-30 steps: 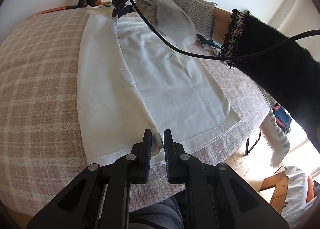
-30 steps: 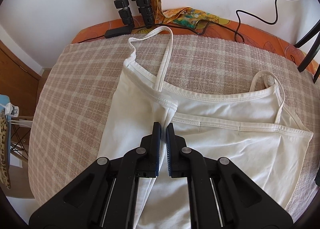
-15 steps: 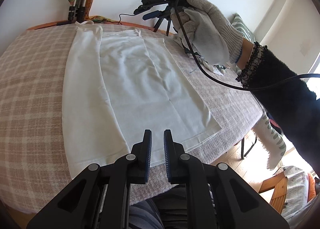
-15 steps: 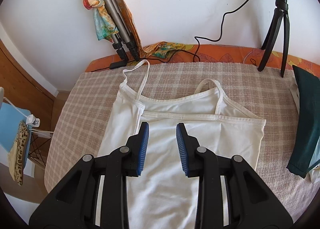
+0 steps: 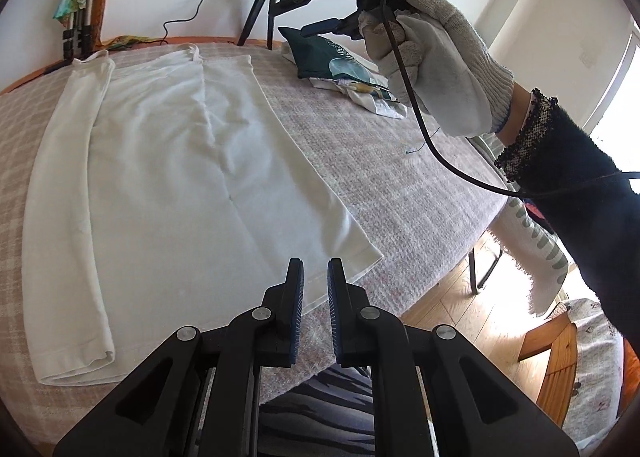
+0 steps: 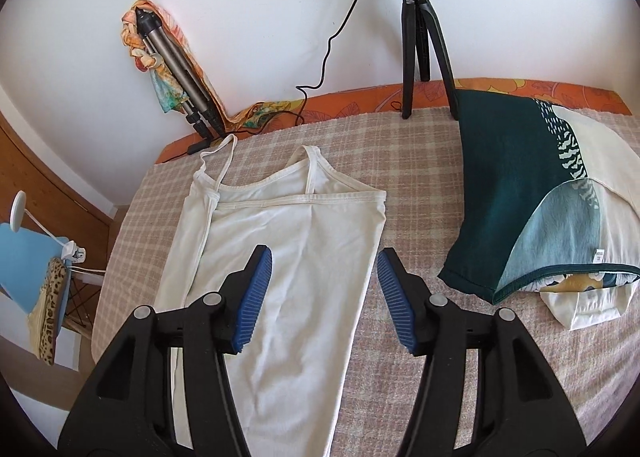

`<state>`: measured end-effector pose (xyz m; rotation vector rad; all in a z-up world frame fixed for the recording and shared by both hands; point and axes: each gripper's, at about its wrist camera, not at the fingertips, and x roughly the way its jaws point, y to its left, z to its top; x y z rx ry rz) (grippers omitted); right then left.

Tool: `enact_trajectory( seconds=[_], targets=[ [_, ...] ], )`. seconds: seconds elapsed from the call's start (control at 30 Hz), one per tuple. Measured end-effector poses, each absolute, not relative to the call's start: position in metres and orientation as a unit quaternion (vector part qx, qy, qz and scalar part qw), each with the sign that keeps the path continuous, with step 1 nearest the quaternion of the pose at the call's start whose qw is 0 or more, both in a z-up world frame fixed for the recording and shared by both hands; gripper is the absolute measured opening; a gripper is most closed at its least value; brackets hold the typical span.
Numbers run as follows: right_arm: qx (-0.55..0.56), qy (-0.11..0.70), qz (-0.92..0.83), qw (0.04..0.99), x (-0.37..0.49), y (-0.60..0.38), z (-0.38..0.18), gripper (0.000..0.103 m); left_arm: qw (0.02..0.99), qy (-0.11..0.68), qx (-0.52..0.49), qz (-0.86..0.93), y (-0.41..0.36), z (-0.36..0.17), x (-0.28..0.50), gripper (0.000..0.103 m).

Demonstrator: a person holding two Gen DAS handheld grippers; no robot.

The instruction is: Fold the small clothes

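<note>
Nearby, folded garments [image 6: 516,193], tripod [image 6: 420,37], cable [image 6: 332,37]

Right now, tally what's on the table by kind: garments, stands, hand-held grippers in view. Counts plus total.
Garments: 2, the white camisole and the dark green patterned top.
Tripod stands: 2, the black tripod upright under the ring light and the grey folded tripod leaning on the wall.
Hand-held grippers: 2, the left hand-held gripper and the right hand-held gripper, neither holding cloth.
Total: 6
</note>
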<state>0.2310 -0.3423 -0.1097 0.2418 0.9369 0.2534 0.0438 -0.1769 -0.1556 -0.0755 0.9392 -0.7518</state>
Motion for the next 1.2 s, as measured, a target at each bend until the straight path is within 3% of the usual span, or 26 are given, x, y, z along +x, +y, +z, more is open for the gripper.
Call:
enact_trajectory(
  seconds=[0.13,0.27,0.53,0.63,0.73,0.87,1.13,1.2],
  targets=[
    [0.130,0.456,0.119,0.872,0.225,-0.363,-0.120,0.058,0.817,0.442,-0.010,-0.371,-0.212,-0.163,0.039,0.013],
    [0.136,0.458,0.114,0.871,0.223,-0.377,-0.126,0.058,0.817,0.438,0.025,-0.375,-0.237,-0.169,0.033,0.052],
    [0.149,0.464,0.125,0.864,0.230,-0.389,-0.143,0.058,0.836,0.408,0.116,-0.348,-0.270,-0.177,0.029,0.052],
    [0.160,0.468,0.135,0.858,0.238,-0.388,-0.152,0.058,0.840,0.404,0.131,-0.339,-0.272,-0.184,0.029,0.046],
    [0.171,0.472,0.140,0.853,0.247,-0.386,-0.162,0.058,0.839,0.407,0.134,-0.334,-0.271,-0.193,0.032,0.013],
    [0.182,0.479,0.148,0.846,0.261,-0.378,-0.176,0.058,0.842,0.416,0.068,-0.338,-0.254,-0.190,0.041,0.006],
    [0.168,0.489,0.127,0.846,0.295,-0.364,-0.195,0.057,0.851,0.412,0.010,-0.326,-0.229,-0.177,0.050,0.005],
    [0.170,0.492,0.120,0.845,0.303,-0.363,-0.201,0.052,0.850,0.414,0.004,-0.325,-0.226,-0.177,0.050,0.005]
  ],
)
